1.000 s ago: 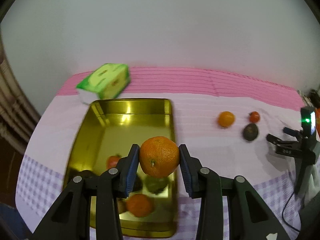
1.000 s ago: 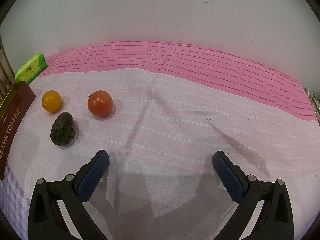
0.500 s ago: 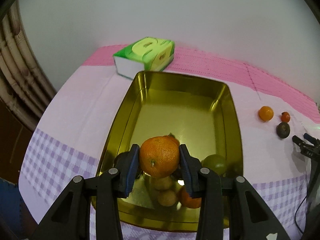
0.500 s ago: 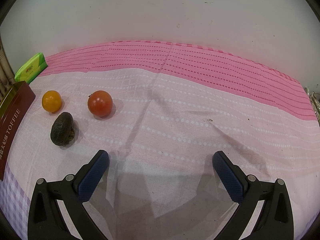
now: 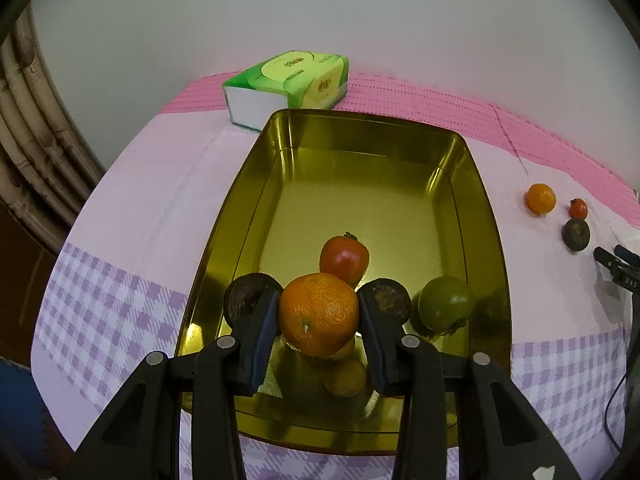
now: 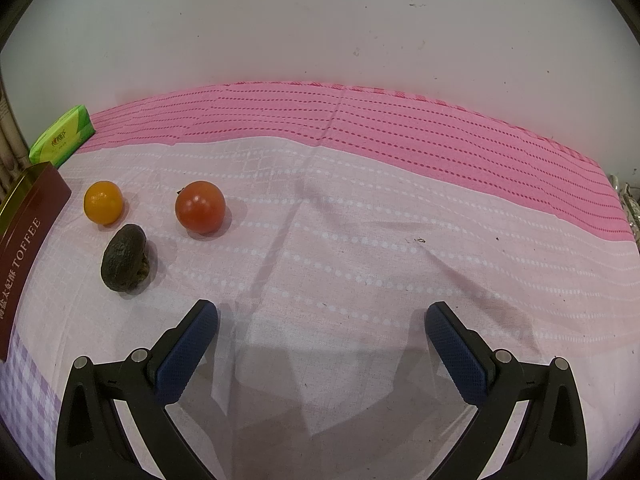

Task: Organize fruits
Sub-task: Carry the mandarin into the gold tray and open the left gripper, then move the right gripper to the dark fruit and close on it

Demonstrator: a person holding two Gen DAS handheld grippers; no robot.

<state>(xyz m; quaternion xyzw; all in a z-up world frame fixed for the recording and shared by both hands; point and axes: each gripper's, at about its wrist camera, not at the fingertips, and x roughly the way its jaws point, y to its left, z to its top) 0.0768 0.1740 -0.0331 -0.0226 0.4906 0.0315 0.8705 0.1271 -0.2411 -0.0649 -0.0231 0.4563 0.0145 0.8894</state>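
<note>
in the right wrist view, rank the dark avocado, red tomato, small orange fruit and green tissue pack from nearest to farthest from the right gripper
1. Dark avocado: nearest the right gripper, ahead to its left.
2. Red tomato: a little farther back, right of the avocado.
3. Small orange fruit: farther left, beside the toffee tin.
4. Green tissue pack: farthest, at the table's far left by the wall.

Counts:
- 1 gold tin [image 5: 248, 208].
- 1 tissue pack [image 5: 296, 76].
- Oranges: 2, one big [image 5: 318, 312] low centre, one small [image 6: 103, 202] at left.
- Red fruits: 2, one in the tin [image 5: 344, 258], one on the cloth [image 6: 200, 207].
- 1 green fruit [image 5: 446, 304].
- Dark fruits: 3, two in the tin [image 5: 246, 298] [image 5: 390, 298], one outside [image 6: 124, 258].
- Tongs: 2 pairs [image 5: 316, 344] [image 6: 320, 346].
</note>
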